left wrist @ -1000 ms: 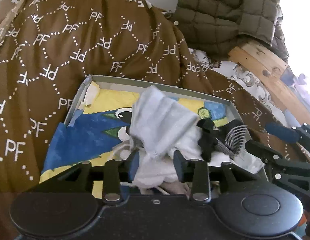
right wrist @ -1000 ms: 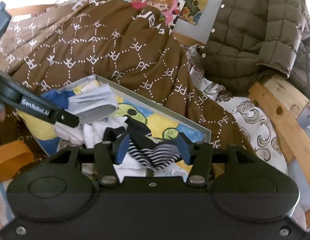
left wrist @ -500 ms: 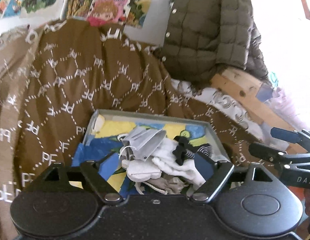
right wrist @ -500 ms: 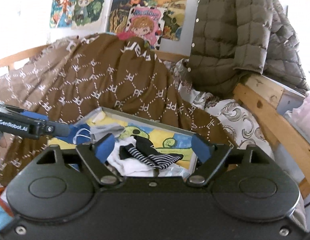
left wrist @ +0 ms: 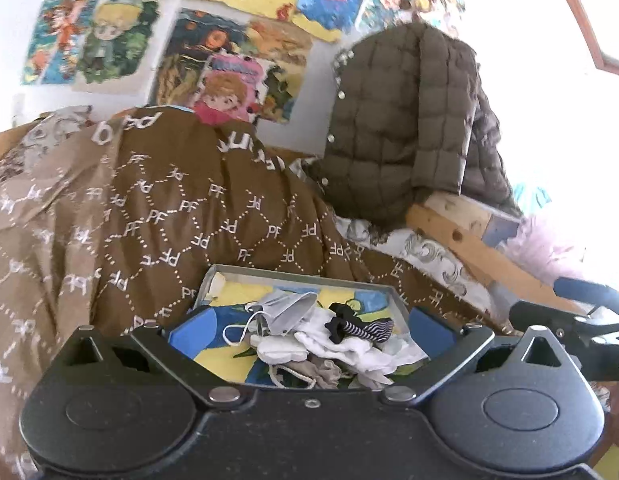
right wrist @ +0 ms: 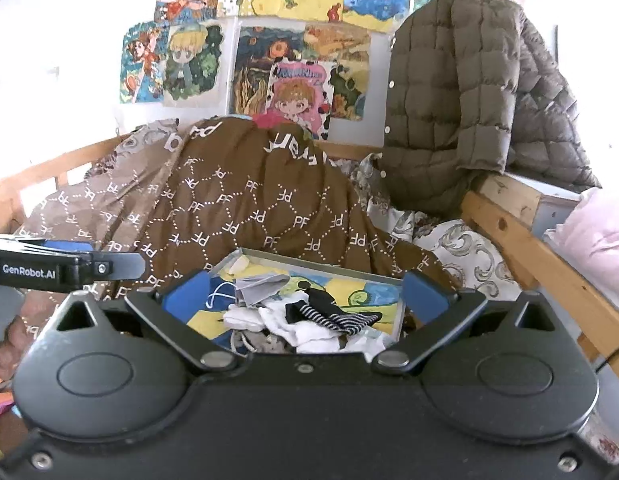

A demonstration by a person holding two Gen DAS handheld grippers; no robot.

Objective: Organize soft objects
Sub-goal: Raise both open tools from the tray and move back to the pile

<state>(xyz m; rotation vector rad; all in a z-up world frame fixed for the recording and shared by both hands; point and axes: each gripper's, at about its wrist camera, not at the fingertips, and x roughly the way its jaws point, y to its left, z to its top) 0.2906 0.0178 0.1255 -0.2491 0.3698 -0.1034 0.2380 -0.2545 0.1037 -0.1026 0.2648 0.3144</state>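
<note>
Soft things lie heaped in a shallow tray on the bed: a grey face mask at the left of the heap, white socks in the middle, a black striped sock on top toward the right. A brown blanket rises behind the tray. The left tool hangs over the near edge, spread wide and empty. The right tool does the same. A quilted jacket hangs over the wooden bed frame at the right.
</note>
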